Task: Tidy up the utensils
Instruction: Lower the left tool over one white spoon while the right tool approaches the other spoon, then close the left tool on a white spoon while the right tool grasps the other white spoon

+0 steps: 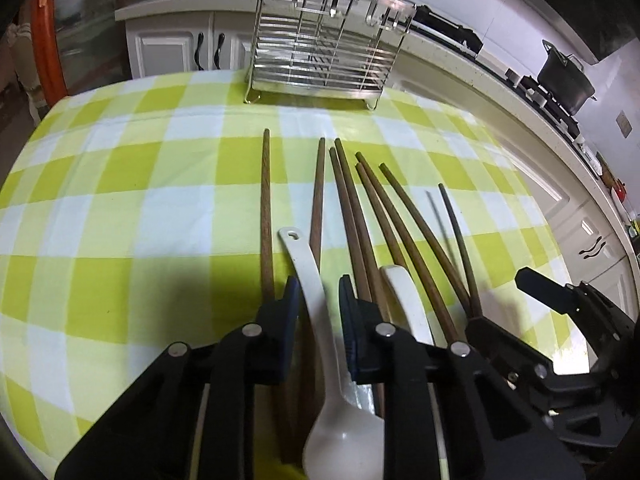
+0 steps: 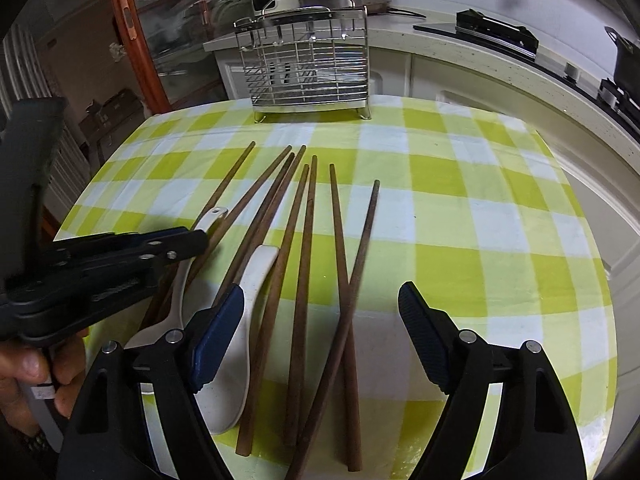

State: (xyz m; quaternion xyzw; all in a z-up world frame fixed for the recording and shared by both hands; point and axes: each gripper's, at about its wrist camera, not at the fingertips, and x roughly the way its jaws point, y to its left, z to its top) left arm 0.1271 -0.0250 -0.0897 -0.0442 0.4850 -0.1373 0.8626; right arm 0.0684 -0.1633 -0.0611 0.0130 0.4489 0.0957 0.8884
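Note:
Several brown chopsticks (image 1: 352,208) and two white spoons lie side by side on the green checked tablecloth (image 1: 120,200). My left gripper (image 1: 319,288) points steeply down, its blue pads narrowed onto the handle of the left white spoon (image 1: 304,256), which has a hole at its end and rests on the cloth. The second spoon (image 1: 404,292) lies just right of it. In the right wrist view my right gripper (image 2: 320,296) stands wide open over the chopsticks (image 2: 304,280), its left pad beside the second spoon (image 2: 256,280). The left gripper (image 2: 198,240) also shows there, on the first spoon (image 2: 212,216).
A wire utensil rack (image 1: 320,52) (image 2: 308,68) stands upright at the table's far edge. Behind it run a white counter (image 2: 520,76) and cabinets, with a black pot (image 1: 564,76) on a stove. A hand (image 2: 28,368) holds the left gripper's handle.

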